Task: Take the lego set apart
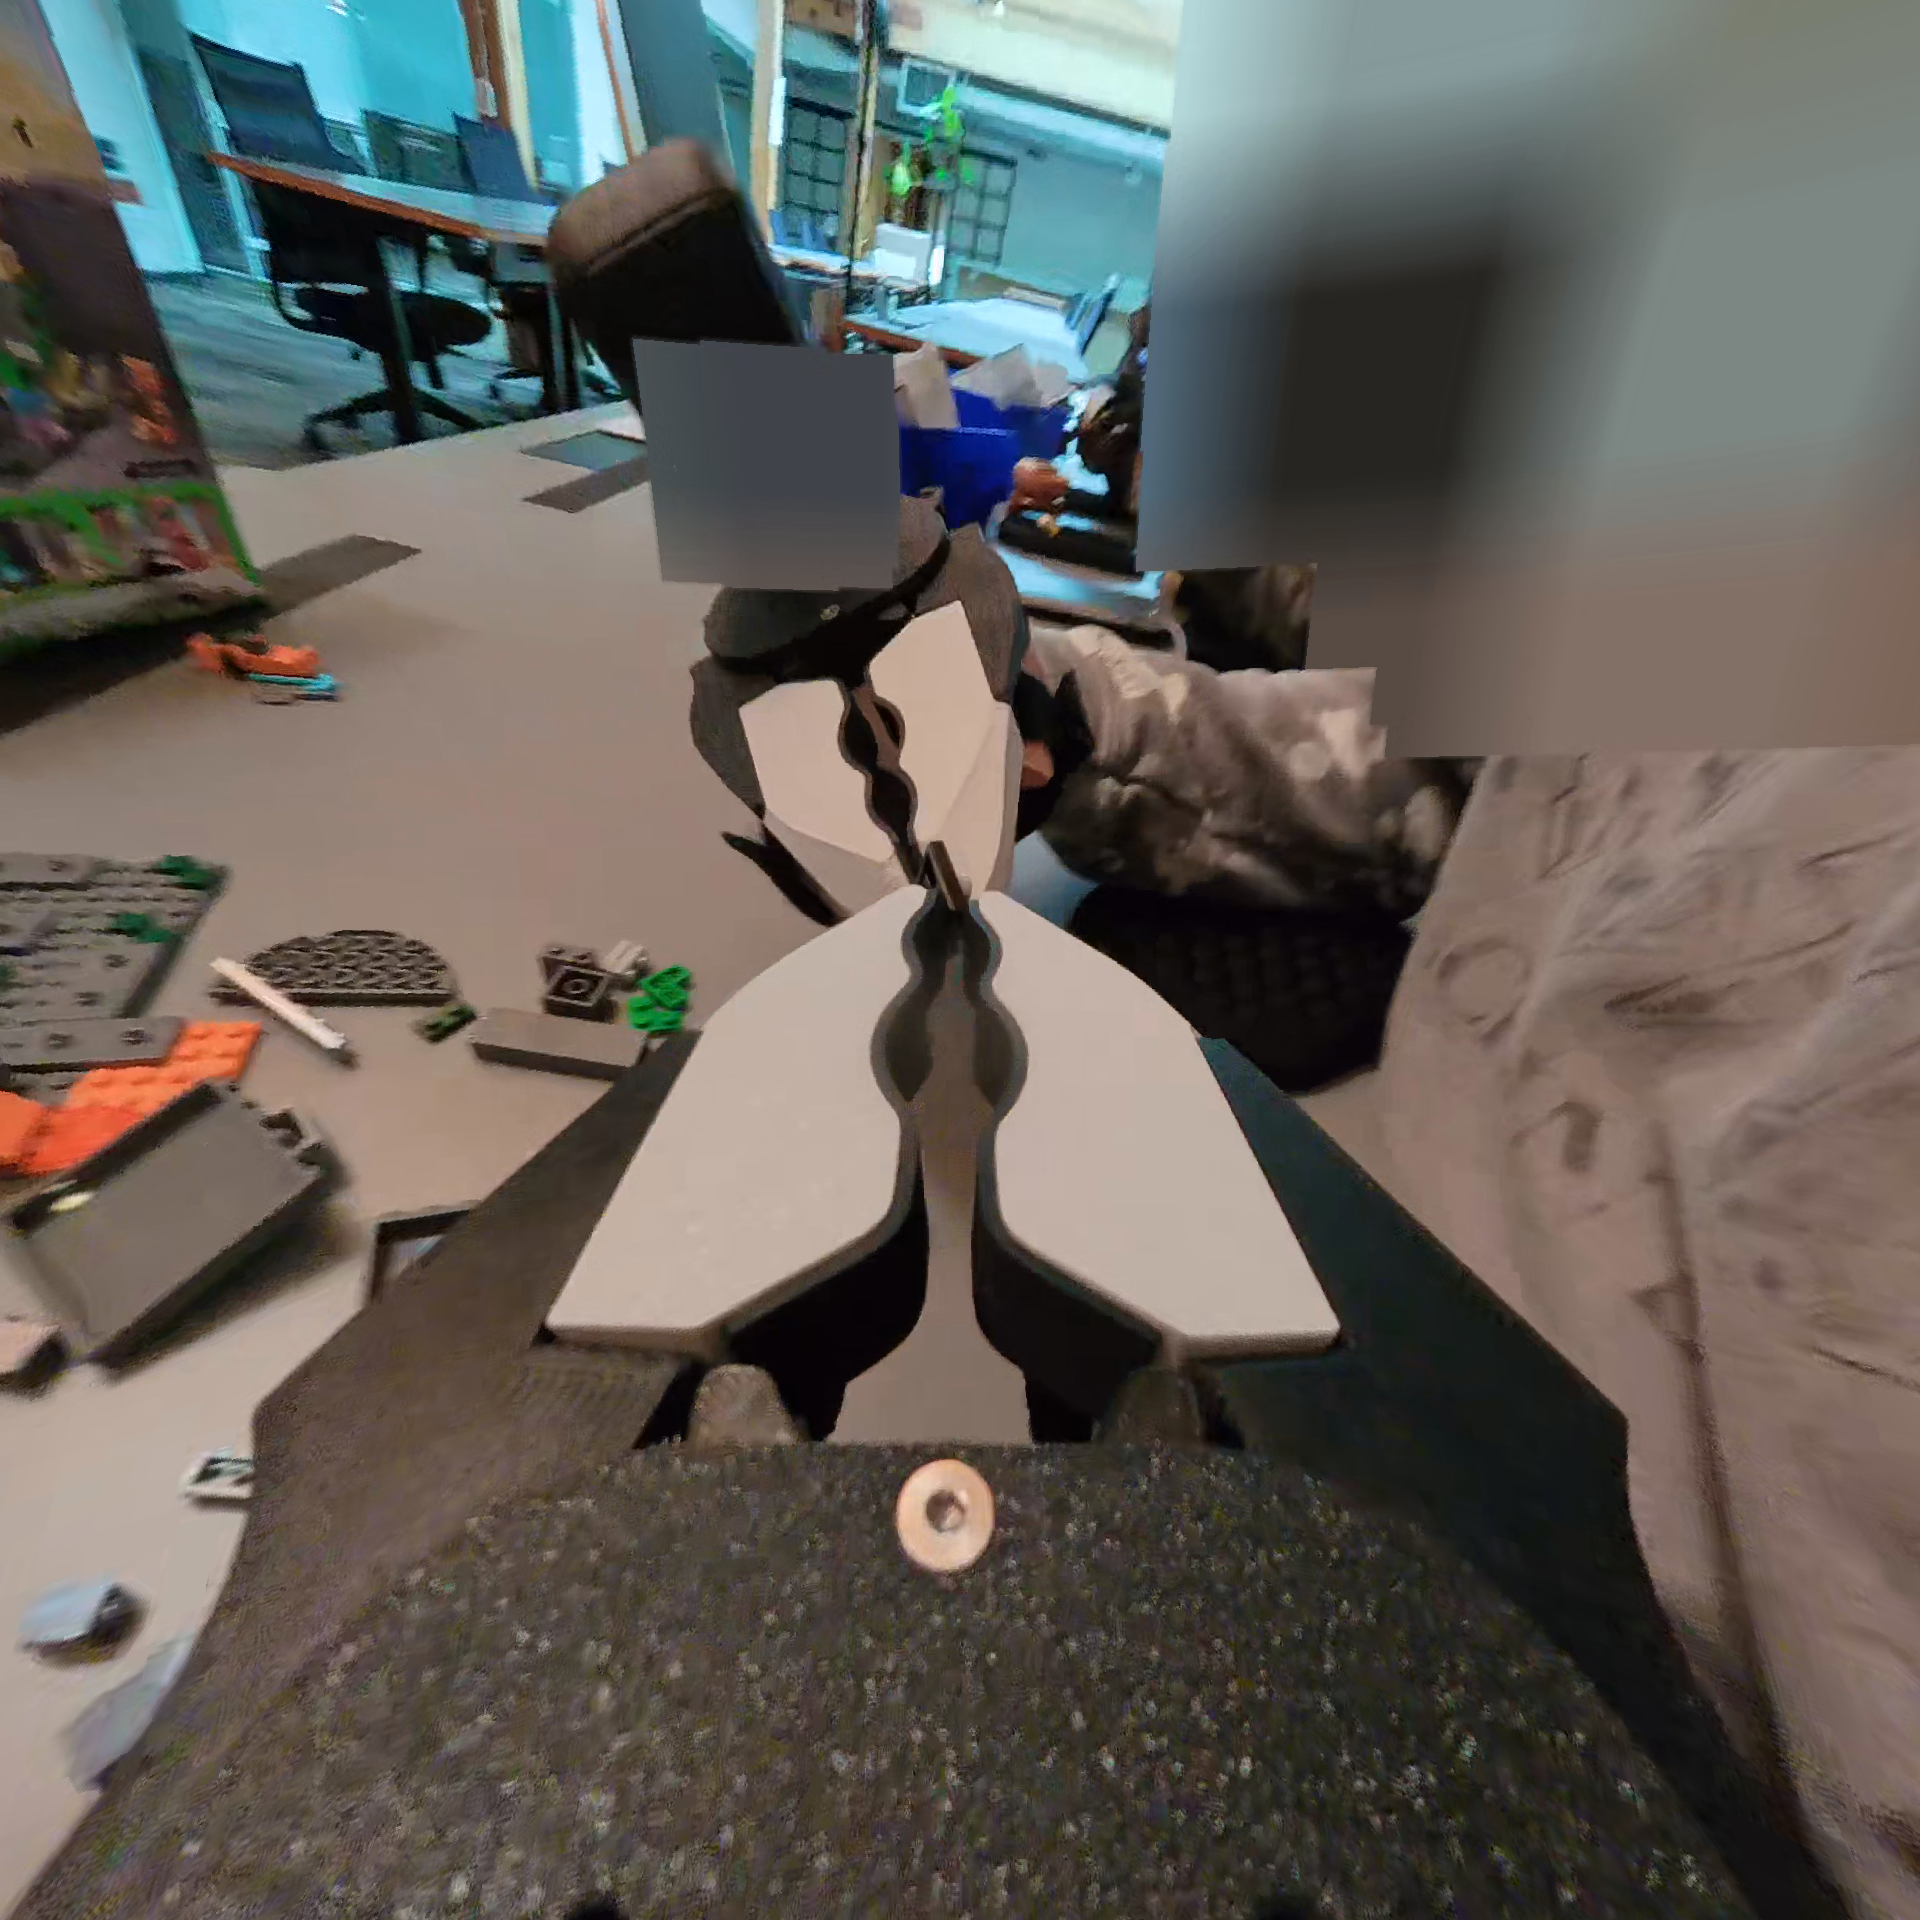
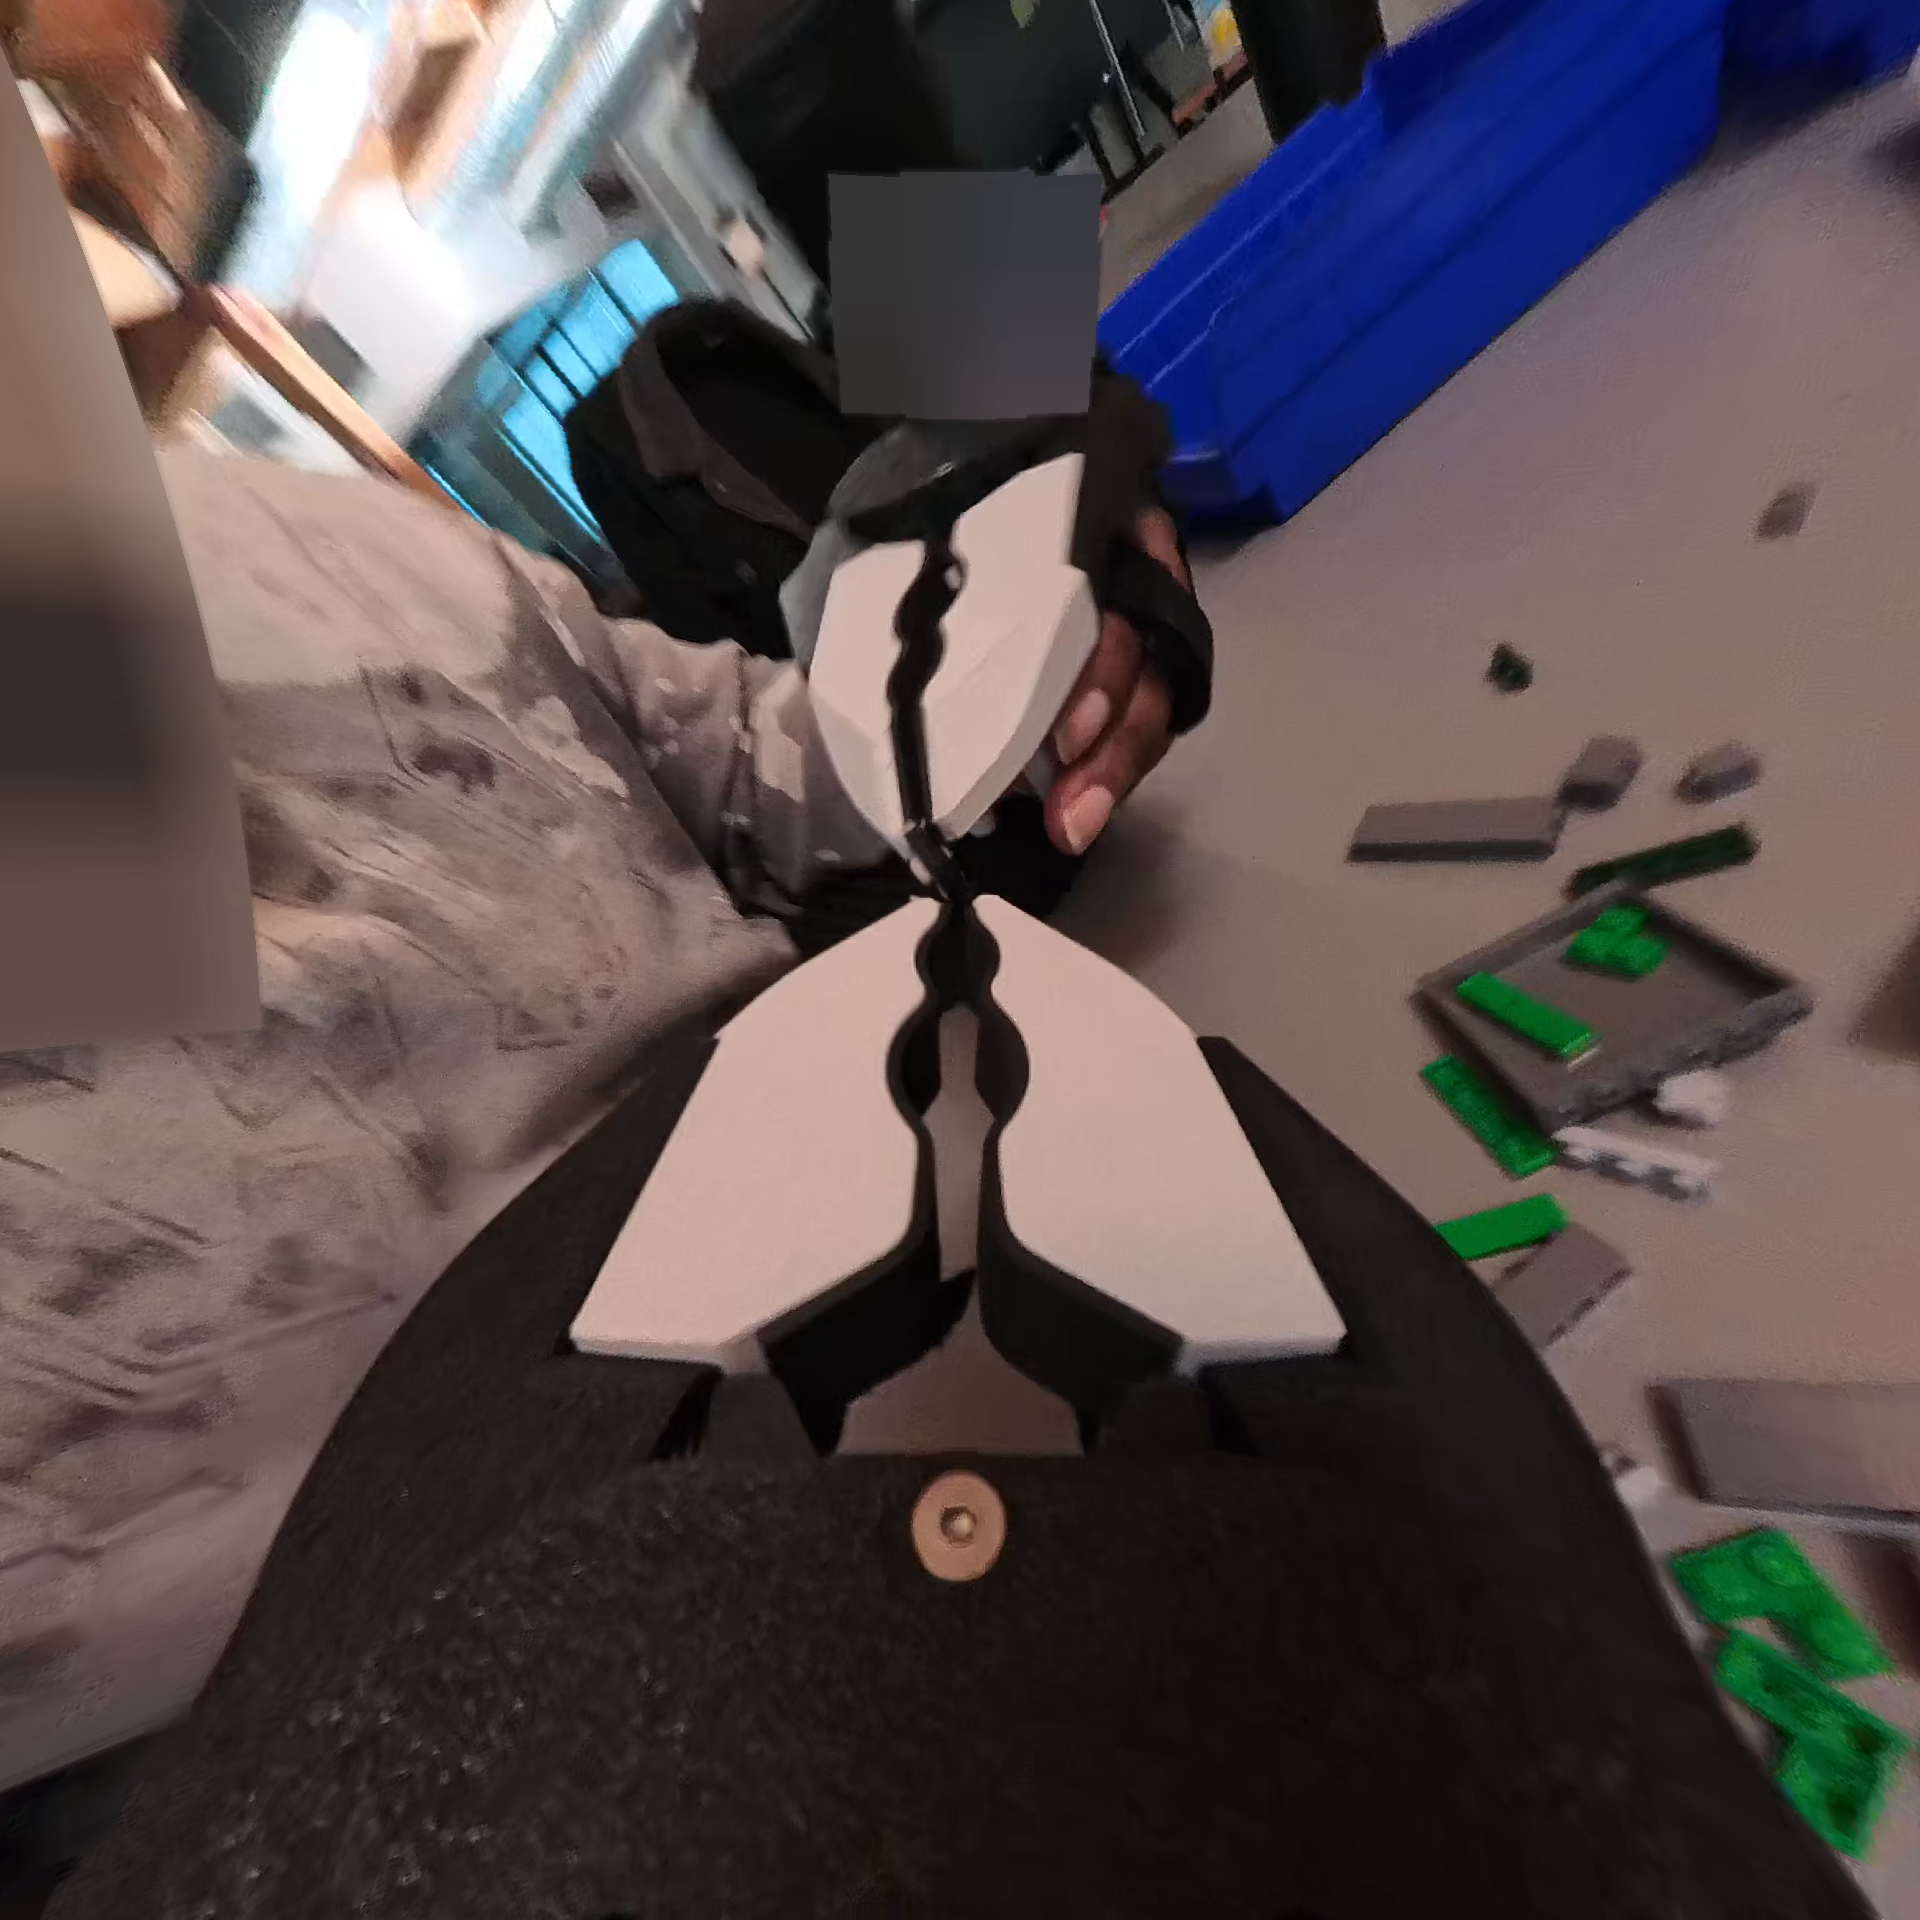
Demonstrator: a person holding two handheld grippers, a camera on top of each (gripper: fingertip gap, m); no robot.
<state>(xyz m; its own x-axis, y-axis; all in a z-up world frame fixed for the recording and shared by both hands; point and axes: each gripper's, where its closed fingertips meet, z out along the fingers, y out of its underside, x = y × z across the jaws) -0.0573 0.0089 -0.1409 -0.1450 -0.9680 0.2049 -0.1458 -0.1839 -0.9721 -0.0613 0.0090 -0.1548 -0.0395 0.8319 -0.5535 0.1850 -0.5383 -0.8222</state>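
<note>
Gripping one small dark lego piece (image 1: 943, 871) from both ends, tip to tip, above the grey table (image 1: 499, 790). Left gripper (image 1: 948, 914) clamped on its near end; right gripper (image 2: 951, 914) clamped on the far end. Long axis running along both finger lines, so a straight opposite pull looks needed. Loose plates scattered below.

Tiny dark piece (image 1: 943, 869), perhaps Lego
</note>
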